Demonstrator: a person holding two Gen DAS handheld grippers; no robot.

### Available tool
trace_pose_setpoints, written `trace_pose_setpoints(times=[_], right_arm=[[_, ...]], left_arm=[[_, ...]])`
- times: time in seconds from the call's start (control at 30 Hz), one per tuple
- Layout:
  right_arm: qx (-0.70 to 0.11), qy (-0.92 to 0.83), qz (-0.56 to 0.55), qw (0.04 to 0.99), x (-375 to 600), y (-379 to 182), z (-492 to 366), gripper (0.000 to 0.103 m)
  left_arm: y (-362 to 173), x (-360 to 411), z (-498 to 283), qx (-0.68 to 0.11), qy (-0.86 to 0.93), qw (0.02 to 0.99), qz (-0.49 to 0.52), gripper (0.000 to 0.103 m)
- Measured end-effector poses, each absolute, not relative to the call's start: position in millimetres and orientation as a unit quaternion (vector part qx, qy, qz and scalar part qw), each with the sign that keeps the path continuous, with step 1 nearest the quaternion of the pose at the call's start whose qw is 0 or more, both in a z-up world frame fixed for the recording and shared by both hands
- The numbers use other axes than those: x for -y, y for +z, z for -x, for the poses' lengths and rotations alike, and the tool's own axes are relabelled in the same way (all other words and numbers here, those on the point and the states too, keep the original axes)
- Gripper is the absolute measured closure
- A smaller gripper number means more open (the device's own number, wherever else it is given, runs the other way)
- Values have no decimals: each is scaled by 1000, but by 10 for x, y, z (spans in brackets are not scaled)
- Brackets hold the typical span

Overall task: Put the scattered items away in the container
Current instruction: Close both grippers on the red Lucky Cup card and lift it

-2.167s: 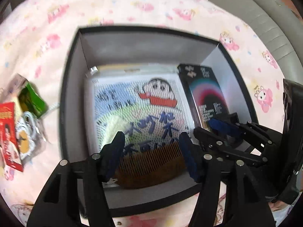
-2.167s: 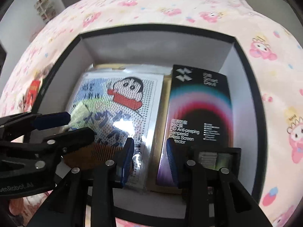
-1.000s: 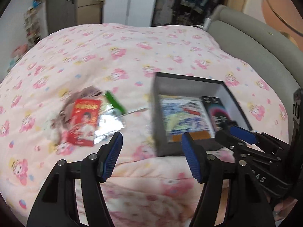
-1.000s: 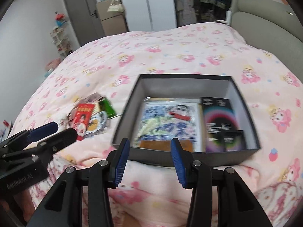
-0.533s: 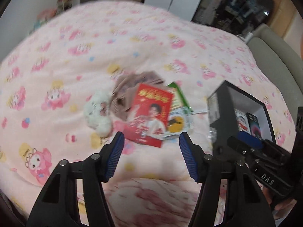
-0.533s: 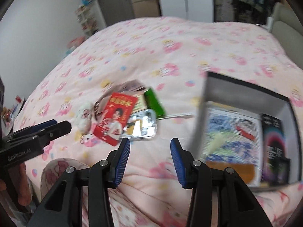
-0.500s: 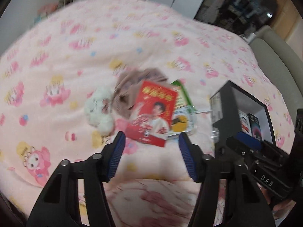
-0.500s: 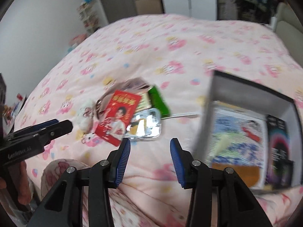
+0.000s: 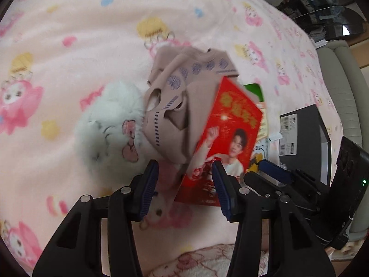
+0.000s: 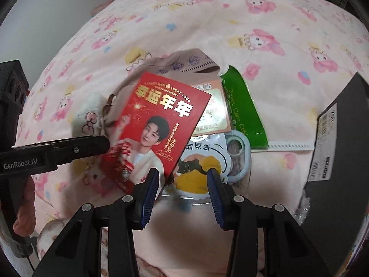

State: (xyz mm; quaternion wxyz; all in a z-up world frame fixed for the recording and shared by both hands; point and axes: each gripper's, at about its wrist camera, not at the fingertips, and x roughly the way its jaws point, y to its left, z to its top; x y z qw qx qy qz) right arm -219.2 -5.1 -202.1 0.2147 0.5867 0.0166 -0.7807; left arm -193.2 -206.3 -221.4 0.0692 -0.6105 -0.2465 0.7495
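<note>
Left wrist view: my left gripper (image 9: 184,184) gapes over the red packet (image 9: 227,136).
Right gripper (image 10: 183,184): apart, empty; box (image 10: 341,152) at 3 o'clock.

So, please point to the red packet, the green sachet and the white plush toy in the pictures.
red packet (image 10: 161,120), right wrist view, on the middle of its printed front.
green sachet (image 10: 244,113), right wrist view, on its middle.
white plush toy (image 9: 108,133), left wrist view, on its furry body.
</note>
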Motion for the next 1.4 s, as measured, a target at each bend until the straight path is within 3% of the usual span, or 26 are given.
trace_pose_setpoints(times=[0.13,0.17,0.33,0.37,0.53,0.83,1.07,1.4], right_arm=[[-6,-780,-579,237,118,-1973,2213,60],[4,-774,-581,250,134,-1964,2228,60],[22,-770,-583,256,138,-1953,2151,69],[37,-767,-585,262,103,-1945,2127,75],[67,-772,-564,286,12,-1726,1904,76],[61,-772,-579,255,-166,-1738,1813,75],[50,-760,-591,264,-25,-1897,1963,72],[73,-746,-595,289,88,-2074,2222,70]], left_arm=[[-2322,1954,1965,253,739,92,618,56],[-2304,1917,1954,250,742,95,615,62],[-2108,1861,1839,233,762,86,598,70],[-2074,1864,1819,238,762,92,596,73],[-1841,1693,1638,213,778,102,582,74],[-1779,1571,1516,195,776,103,591,73],[-1950,1764,1637,201,769,84,601,60],[-2231,1992,1921,221,759,74,608,59]])
